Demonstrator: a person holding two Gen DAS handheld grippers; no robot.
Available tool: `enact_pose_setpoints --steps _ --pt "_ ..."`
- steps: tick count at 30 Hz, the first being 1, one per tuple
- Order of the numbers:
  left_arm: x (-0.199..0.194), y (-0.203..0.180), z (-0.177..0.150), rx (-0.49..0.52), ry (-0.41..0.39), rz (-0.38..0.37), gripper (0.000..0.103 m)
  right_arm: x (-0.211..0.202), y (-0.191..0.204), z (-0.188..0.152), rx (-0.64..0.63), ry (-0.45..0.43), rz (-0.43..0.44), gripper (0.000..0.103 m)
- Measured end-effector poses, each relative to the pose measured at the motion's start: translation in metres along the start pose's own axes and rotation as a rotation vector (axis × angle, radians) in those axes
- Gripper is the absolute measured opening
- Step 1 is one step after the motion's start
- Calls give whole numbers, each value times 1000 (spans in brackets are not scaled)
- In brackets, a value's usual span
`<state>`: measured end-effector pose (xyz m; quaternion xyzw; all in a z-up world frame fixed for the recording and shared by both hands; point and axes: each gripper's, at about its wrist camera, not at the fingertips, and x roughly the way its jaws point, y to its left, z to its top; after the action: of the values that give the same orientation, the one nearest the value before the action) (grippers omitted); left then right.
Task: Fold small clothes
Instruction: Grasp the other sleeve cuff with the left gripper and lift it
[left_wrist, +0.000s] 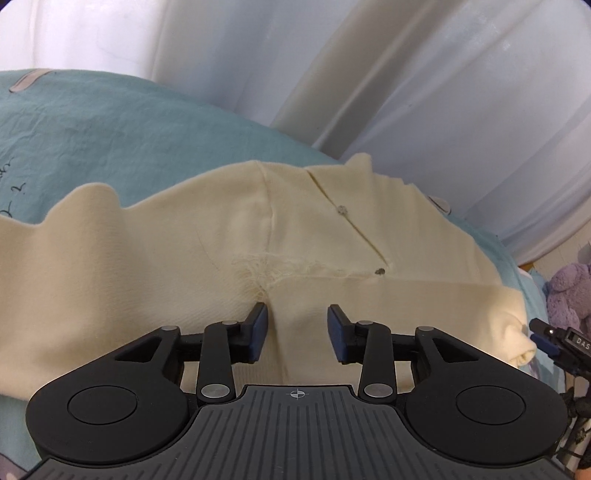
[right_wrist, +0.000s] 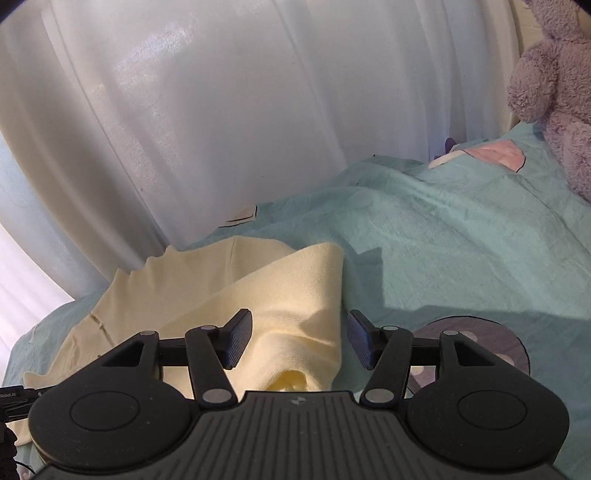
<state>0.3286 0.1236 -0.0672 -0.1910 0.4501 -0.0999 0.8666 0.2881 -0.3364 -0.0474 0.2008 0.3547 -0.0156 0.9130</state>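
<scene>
One cream garment (left_wrist: 229, 229) with two buttons (left_wrist: 342, 209) lies on the teal bedsheet (right_wrist: 461, 240). Left tongs (left_wrist: 297, 332) and right tongs (right_wrist: 299, 341) gape over it, gripping nothing. One purple plush toy (right_wrist: 554, 88) sits nearby.

1. We hold the left gripper (left_wrist: 297, 330) tilted downward, its jaws parted with a clear gap and nothing pinched between the blue pads.
2. We hold the right gripper (right_wrist: 299, 338) angled downward too, its jaws standing wider apart, pads pressing on nothing.
3. The right gripper's tip shows at the left view's right edge.
</scene>
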Motion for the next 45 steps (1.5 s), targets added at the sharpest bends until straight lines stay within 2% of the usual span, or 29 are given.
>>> enact_pose_setpoints --steps 3,4,5,6,7,8,11,13,15,17,19,23,26,27,28,29,31,32,33,34,35,36,38,40,42,44,45 --pt "3 -7 0 27 -9 4 37 18 7 -1 -51 22 -31 54" --pt "7 -10 1 46 -11 12 19 22 9 -1 -66 27 -32 50" --pt "10 -13 1 67 -1 17 8 25 10 -2 -79 32 -40 39" --pt "14 -17 1 82 1 21 8 29 13 -3 -97 34 -52 32" --pt "14 -21 1 101 -14 38 8 32 16 -3 -116 35 -62 15" --pt "13 -26 2 132 -31 60 8 33 20 -3 -147 29 -85 9" --pt "-3 -39 5 198 -133 98 8 26 29 -2 -217 -38 -107 8" --pt "-12 -41 9 202 -185 124 8 19 32 -1 -228 -82 -101 8" --pt "-12 -39 12 200 -191 156 8 21 36 -3 -239 -94 -96 9" --pt "-2 -34 12 195 -149 204 8 28 41 -6 -264 -64 -127 13" --pt "2 -29 9 189 -113 237 11 26 46 -9 -276 -73 -157 13" --pt "-17 -30 0 191 -173 262 13 7 61 -19 -324 -122 -113 14" --pt "-21 -32 -4 177 -185 245 22 4 72 -33 -399 -113 -92 14" --pt "-18 -31 -5 168 -165 238 36 9 73 -37 -419 -88 -95 14" --pt "-12 -29 -6 145 -131 243 54 15 73 -40 -429 -59 -107 14" --pt "-8 -28 -7 119 -96 257 61 24 72 -44 -436 -15 -129 14" --pt "-12 -24 -13 74 -89 266 63 26 74 -50 -487 -37 -145 15" --pt "-21 -21 -15 45 -113 247 64 26 77 -51 -519 -30 -153 16" --pt "-36 -15 -16 -12 -150 213 72 25 81 -50 -541 -12 -161 18" --pt "-53 -6 -17 -83 -193 175 85 23 82 -49 -536 -3 -157 28" --pt "-69 5 -21 -153 -243 146 90 18 82 -47 -512 6 -136 40" --pt "-94 22 -29 -253 -331 124 98 11 80 -47 -471 2 -96 43" --pt "-132 53 -44 -397 -487 158 100 -9 78 -51 -402 -40 -29 48" --pt "-164 94 -55 -514 -588 277 101 -23 75 -58 -334 -65 27 51" --pt "-183 139 -61 -624 -583 373 101 -31 73 -67 -249 -62 87 53" --pt "-196 180 -69 -742 -602 396 98 -33 72 -73 -199 -41 130 53" --pt "-203 201 -73 -808 -613 390 91 -33 73 -75 -175 -31 148 53"
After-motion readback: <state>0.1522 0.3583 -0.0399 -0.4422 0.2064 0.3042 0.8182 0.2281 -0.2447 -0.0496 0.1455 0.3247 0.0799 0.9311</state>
